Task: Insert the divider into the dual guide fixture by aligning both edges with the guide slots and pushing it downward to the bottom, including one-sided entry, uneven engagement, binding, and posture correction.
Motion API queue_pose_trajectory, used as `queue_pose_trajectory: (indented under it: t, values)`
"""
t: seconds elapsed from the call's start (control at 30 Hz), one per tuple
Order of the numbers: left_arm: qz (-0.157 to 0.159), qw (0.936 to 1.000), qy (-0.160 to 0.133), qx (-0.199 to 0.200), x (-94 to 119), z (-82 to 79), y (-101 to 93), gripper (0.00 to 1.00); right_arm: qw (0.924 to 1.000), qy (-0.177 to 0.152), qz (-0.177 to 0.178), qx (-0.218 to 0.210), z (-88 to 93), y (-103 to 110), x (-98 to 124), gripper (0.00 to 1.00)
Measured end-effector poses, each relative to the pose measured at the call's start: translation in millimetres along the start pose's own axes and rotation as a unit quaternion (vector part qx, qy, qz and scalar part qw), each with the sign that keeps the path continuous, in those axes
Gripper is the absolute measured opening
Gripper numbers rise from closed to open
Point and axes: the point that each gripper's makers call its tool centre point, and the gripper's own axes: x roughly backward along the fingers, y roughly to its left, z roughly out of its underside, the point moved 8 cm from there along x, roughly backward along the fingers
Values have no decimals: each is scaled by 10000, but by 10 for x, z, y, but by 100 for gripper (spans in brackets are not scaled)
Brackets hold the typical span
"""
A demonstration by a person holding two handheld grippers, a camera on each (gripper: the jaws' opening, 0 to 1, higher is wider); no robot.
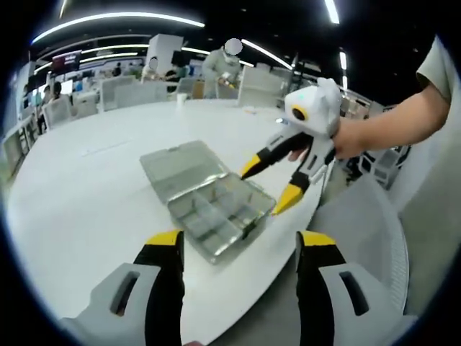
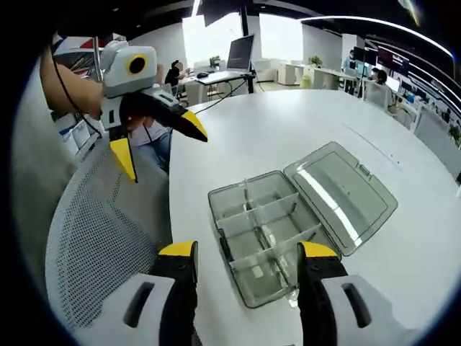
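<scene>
Left gripper view: white table [image 1: 94,209] w/ clear box [image 1: 209,198], office bkgd.

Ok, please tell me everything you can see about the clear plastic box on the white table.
The box is clear, grey-tinted plastic, lying open on the white table near its edge. Its lid is folded fully back and lies flat beside the tray. Thin clear dividers split the tray into several compartments, which look empty. Both grippers are open and away from it; nothing but the table touches it.
</scene>
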Motion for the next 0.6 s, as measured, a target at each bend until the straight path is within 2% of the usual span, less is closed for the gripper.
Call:
queue_pose_trajectory:
  t: [0.33, 0.6]
  values:
    - [-217, 9997, -90, 102, 145, 50, 59, 66, 9976, -429, 263, -467, 107, 163, 261, 69]
    - [-398, 9989, -135, 222, 225, 88, 59, 70, 9933, -596, 472, -874, 209, 294, 408, 75]
